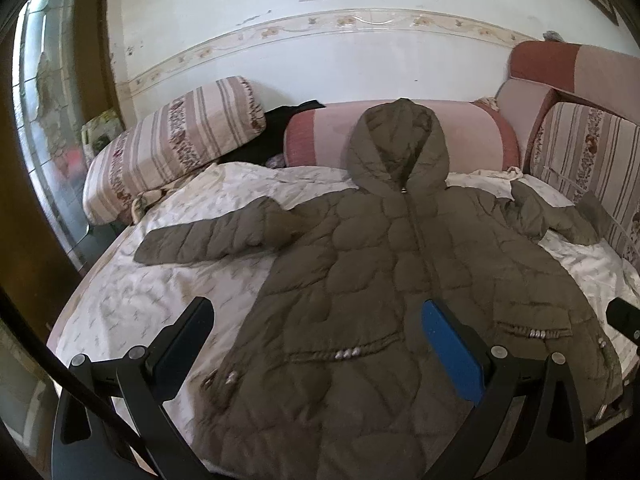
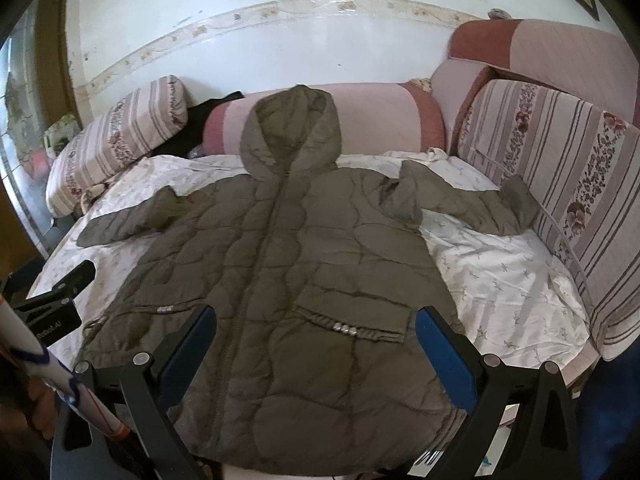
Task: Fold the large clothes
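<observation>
Showing: a quilted olive-brown hooded puffer coat (image 1: pixel 404 280) spread front-up and zipped on a bed, seen from both gripper cameras.
Coat position: it lies across the middle of a white crumpled bedsheet with a faint grey print (image 1: pixel 132 292), hem toward the cameras and hood toward the wall.
Hood: the quilted olive hood (image 2: pixel 292 136) rests up against a long pink bolster with dark red ends (image 2: pixel 372 120).
Sleeves: the coat's left-lying sleeve (image 1: pixel 208 236) stretches flat over the sheet; the other sleeve (image 2: pixel 472 204) is bent and bunched, its cuff touching a striped floral cushion (image 2: pixel 560 176) standing along the bed's right side.
Pockets: two slanted pocket flaps with small pale studs (image 2: pixel 348 330) sit on the lower front, one on each side of the zip.
Left gripper (image 1: pixel 320 348): black fingers, one with a blue pad (image 1: pixel 452 352), spread wide apart above the coat's lower left front, gripping nothing.
Right gripper (image 2: pixel 316 352): blue-padded fingers (image 2: pixel 444 356) likewise wide apart over the lower right front and pocket, gripping nothing.
Mutual view: each gripper shows at the edge of the other's picture, side by side near the hem.
Surroundings: a second striped floral pillow (image 1: pixel 172 148) leans at the far left beside a dark garment (image 1: pixel 276 128); a white wall with a floral border strip (image 1: pixel 320 28) stands behind.
</observation>
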Tool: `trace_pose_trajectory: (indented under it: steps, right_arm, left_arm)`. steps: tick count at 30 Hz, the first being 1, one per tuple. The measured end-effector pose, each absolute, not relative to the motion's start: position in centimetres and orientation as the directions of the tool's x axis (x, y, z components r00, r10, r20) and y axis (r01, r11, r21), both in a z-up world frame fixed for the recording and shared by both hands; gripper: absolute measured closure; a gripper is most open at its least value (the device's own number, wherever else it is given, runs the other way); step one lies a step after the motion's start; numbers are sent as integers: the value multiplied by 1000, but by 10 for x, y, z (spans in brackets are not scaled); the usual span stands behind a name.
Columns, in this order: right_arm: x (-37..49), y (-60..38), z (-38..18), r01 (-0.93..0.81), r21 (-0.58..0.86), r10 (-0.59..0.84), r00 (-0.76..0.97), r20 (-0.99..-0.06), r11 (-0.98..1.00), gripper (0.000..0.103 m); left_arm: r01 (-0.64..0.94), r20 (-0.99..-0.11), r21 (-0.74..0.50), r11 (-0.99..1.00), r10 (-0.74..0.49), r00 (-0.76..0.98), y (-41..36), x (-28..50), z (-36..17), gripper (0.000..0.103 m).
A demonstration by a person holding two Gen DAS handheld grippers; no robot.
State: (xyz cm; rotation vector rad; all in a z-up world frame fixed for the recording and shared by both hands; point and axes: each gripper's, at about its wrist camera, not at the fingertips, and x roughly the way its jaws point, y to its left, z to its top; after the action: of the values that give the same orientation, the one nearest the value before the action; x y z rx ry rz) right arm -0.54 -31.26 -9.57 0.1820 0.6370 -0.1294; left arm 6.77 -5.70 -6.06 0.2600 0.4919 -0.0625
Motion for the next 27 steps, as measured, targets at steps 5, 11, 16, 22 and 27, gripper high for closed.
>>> trace_pose_trajectory:
  steps: [5, 11, 16, 22, 27]
  right_arm:
    - [10, -328, -99, 209, 108, -101, 785, -611, 972, 1]
    - [27, -347, -106, 244, 82, -141, 770, -623, 966, 1]
    - [41, -360, -111, 272, 45, -185, 755, -630, 961, 1]
    - [58, -390, -121, 297, 56, -194, 743, -641, 953, 1]
    - [70, -476, -131, 382, 240, -143, 745, -652, 893, 2]
  left_arm:
    - [149, -472, 235, 960, -21, 882, -86, 95, -63, 0]
    - [164, -454, 220, 962, -48, 890, -118, 129, -66, 0]
    - [164, -470, 211, 964, -47, 881, -135, 160, -81, 0]
    - [115, -474, 259, 959, 23, 880, -131, 190, -117, 0]
    - [127, -559, 208, 970, 12, 829, -118, 212, -128, 0]
